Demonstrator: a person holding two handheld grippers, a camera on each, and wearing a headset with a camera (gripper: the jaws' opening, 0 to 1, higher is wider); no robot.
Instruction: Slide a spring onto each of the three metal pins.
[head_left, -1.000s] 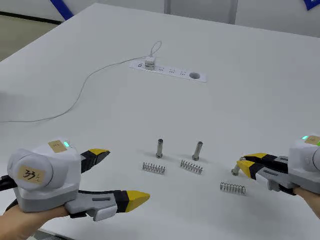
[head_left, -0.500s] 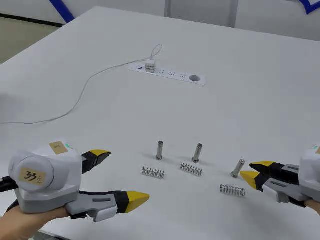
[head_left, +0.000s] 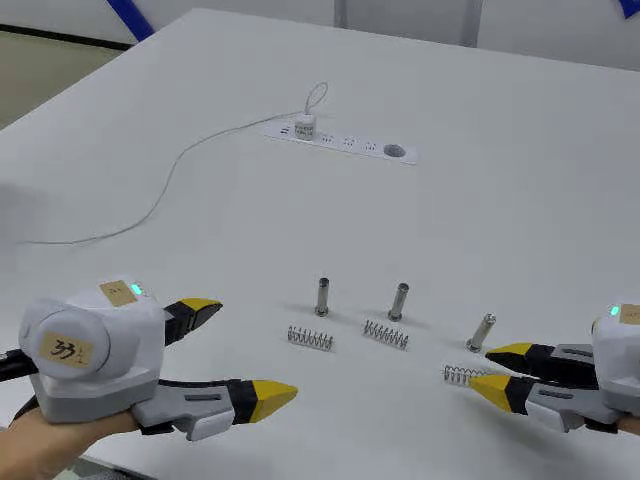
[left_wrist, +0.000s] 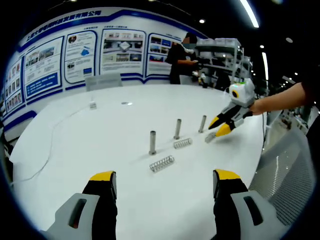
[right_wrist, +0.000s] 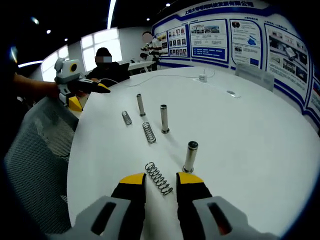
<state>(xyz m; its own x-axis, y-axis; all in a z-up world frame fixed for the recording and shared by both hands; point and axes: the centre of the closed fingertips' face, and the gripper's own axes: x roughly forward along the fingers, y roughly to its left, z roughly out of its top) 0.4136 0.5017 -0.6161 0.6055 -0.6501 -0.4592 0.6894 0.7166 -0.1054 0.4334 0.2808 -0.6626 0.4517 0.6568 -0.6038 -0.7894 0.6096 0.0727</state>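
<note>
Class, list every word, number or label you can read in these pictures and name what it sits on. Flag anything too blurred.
"33", then one unclear mark: handwritten on the tan sticker on the left gripper.
Smaller sticker beside that gripper's green light: too small to read.
Wall boards in both gripper views: printed text, blurred and unreadable.

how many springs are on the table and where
3, all lying flat on the table: left spring before the left pin, middle spring before the middle pin, right spring at the right gripper. None looks hidden.
</note>
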